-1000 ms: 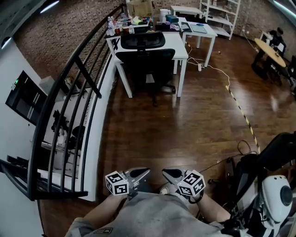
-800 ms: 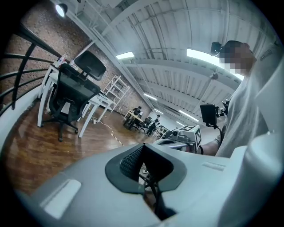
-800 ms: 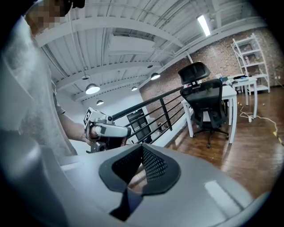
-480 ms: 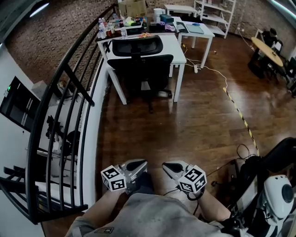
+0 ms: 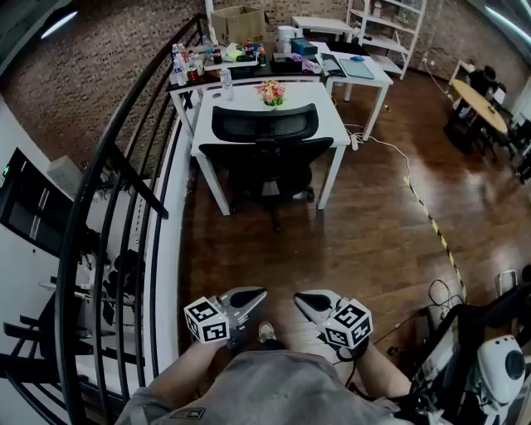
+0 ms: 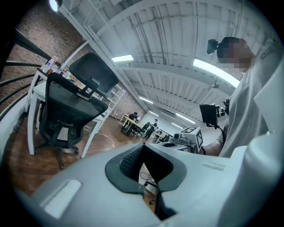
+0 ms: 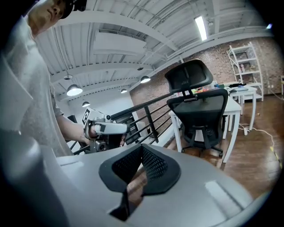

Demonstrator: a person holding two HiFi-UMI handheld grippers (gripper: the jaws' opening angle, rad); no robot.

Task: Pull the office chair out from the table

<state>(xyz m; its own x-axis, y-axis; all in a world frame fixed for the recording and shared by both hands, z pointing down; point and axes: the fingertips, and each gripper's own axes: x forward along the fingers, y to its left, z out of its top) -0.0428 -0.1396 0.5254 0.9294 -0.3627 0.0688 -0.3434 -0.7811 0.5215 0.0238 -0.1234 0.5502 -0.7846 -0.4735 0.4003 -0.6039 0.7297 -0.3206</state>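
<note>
A black mesh office chair with a headrest is pushed in at the near side of a white table, its seat under the tabletop. It stands well ahead of me across the wooden floor. My left gripper and right gripper are held side by side close to my body, far short of the chair, both shut with nothing between the jaws. The left gripper view shows the chair at the left and the left gripper's own shut jaws. The right gripper view shows the chair ahead at the right.
A black railing runs along the left with a drop behind it. Bottles, a cardboard box and flowers stand on the table. A second white table, a floor cable and striped tape lie right. Equipment stands at lower right.
I have moved forward across the floor: the table and chair now sit nearer and lower in the head view. Both grippers stay shut, side by side before my body.
</note>
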